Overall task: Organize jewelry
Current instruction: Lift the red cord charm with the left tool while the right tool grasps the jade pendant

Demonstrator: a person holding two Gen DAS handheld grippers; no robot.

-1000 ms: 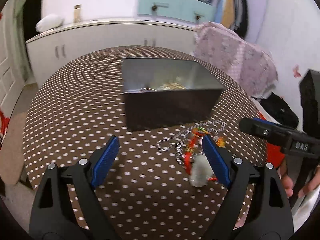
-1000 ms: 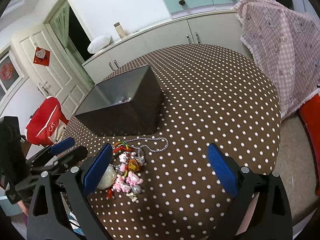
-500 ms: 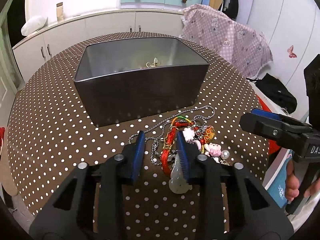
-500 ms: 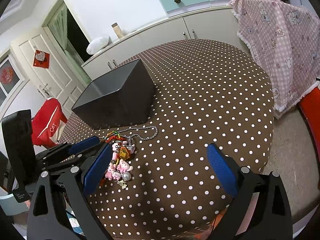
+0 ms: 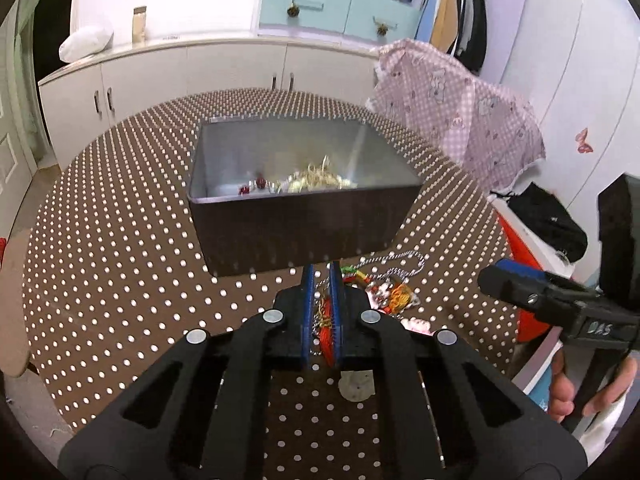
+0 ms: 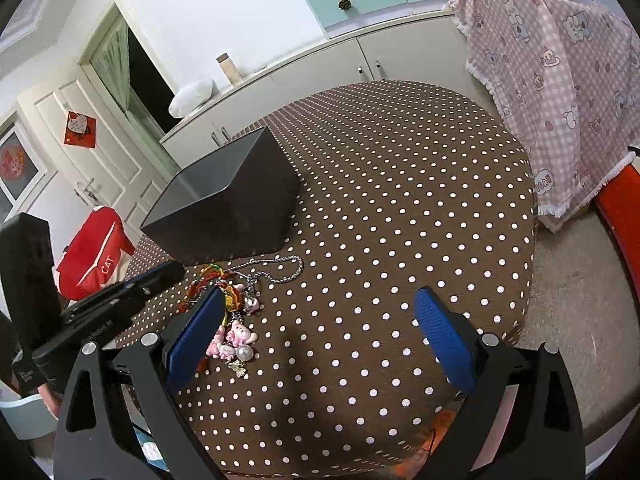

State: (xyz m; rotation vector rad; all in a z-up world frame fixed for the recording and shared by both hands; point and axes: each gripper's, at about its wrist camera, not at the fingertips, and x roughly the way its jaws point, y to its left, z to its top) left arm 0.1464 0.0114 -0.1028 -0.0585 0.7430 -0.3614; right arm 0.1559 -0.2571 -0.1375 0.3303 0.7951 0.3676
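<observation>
- Blue pads of the left gripper have snapped together since a moment ago, pinching the red cord of the jewelry pile.
- That looks like a good hold, so lifting can come next.
- Soft pink charms, a round pearl and a bumpy silver chain lie beside the dark box.
- Shiny bits sit inside it.
- Right gripper hangs wide apart, holding nothing, over the dotted tablecloth.

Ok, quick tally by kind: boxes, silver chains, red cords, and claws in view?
box: 1
silver chain: 1
red cord: 1, pinched in the left claw
claws: 2, counting the open right claw
Total: 5
</observation>
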